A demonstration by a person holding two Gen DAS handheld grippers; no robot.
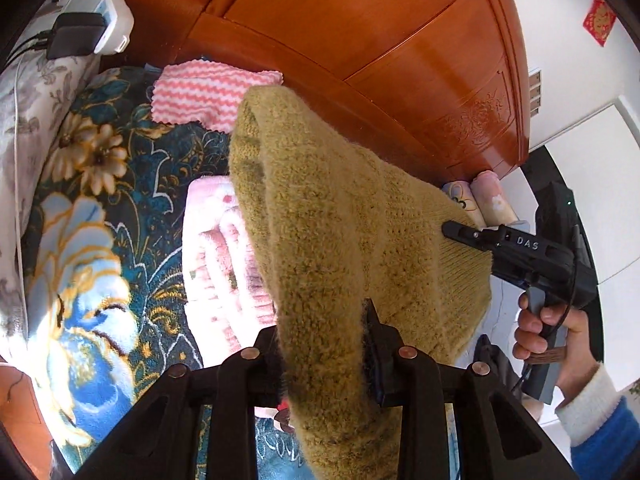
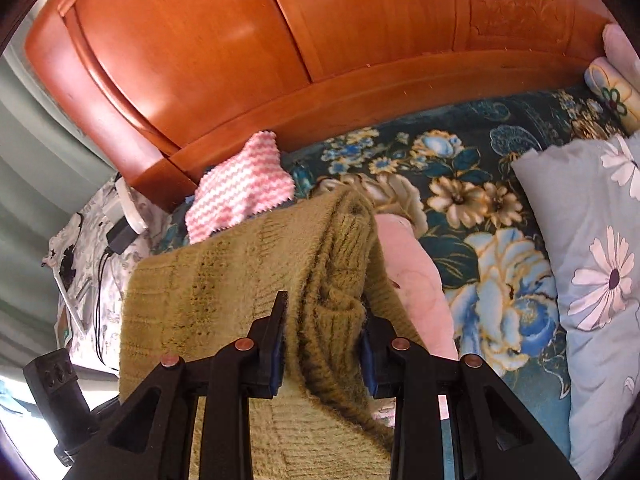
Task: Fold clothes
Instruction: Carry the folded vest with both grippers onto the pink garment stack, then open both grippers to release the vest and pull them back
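An olive-green knitted sweater (image 1: 340,220) hangs in the air above the bed, stretched between both grippers. My left gripper (image 1: 324,344) is shut on one bunched edge of it. My right gripper (image 2: 324,344) is shut on another bunched part of the sweater (image 2: 248,280); it also shows in the left wrist view (image 1: 472,236) at the right, pinching the ribbed hem. A pale pink garment (image 1: 224,256) lies on the floral blanket under the sweater and shows in the right wrist view (image 2: 416,272) too.
A dark floral blanket (image 2: 480,208) covers the bed. A pink-and-white zigzag cloth (image 1: 208,96) lies by the orange wooden headboard (image 1: 360,40). A grey flowered pillow (image 2: 592,264) lies at right. Rolled pastel cloths (image 1: 484,196) sit by the headboard. A power strip with chargers (image 1: 88,20) sits at left.
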